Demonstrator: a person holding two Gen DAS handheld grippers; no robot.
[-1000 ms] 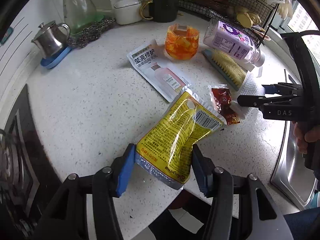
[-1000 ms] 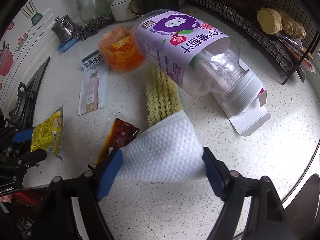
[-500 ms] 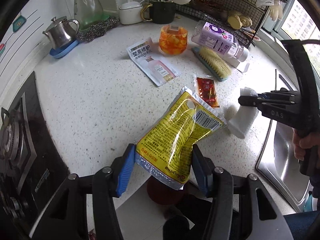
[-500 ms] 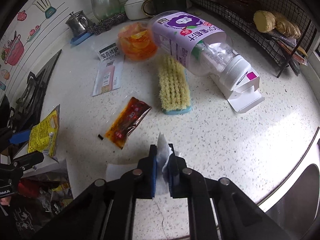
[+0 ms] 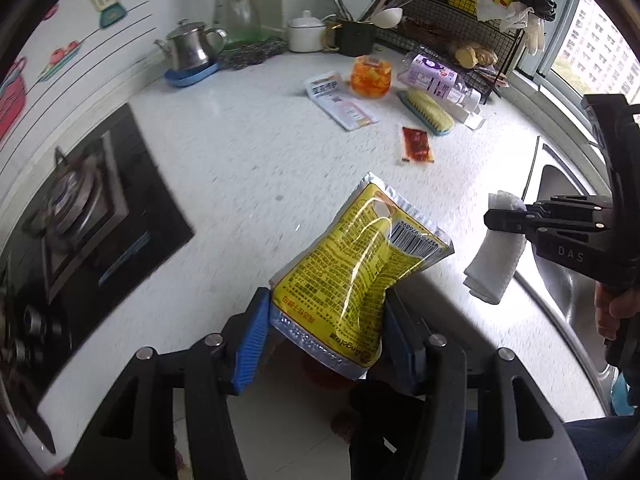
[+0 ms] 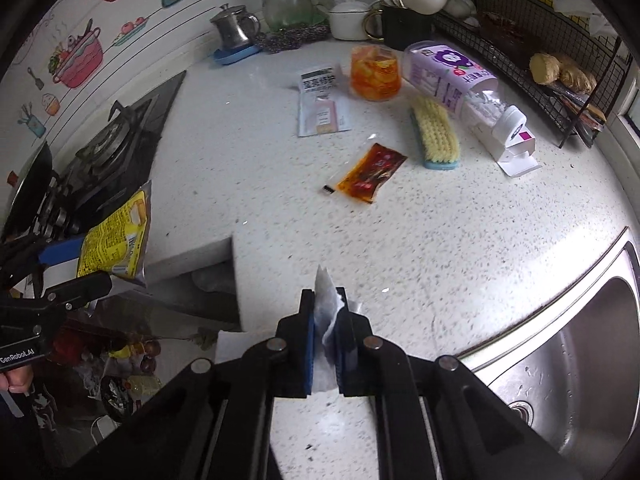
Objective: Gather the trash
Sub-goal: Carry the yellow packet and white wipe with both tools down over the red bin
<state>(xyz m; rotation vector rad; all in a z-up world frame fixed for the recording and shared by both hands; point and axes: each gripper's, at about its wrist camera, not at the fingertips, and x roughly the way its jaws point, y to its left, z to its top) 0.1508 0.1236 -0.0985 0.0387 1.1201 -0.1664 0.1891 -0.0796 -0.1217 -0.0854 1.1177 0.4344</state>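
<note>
Yellow pouch: your left hand-held gripper has it clamped by its lower end between half-spread jaws; it stands up over the table edge, above the floor.
White paper towel: your right hand-held gripper is pinched fully shut on it, the rest hanging below the jaws, near the sink.
Step in hand: you look to be carrying both pieces off the table toward a bin, judging by the clutter visible below the edge.
Doing it well: keep both grips firm until each piece is right over the bin; the towel is limp, so let it drop clear of the pads.
Left to collect: red sauce sachet, white packet, and likely the purple bottle lying on its side.
Leave alone: scrub brush.
</note>
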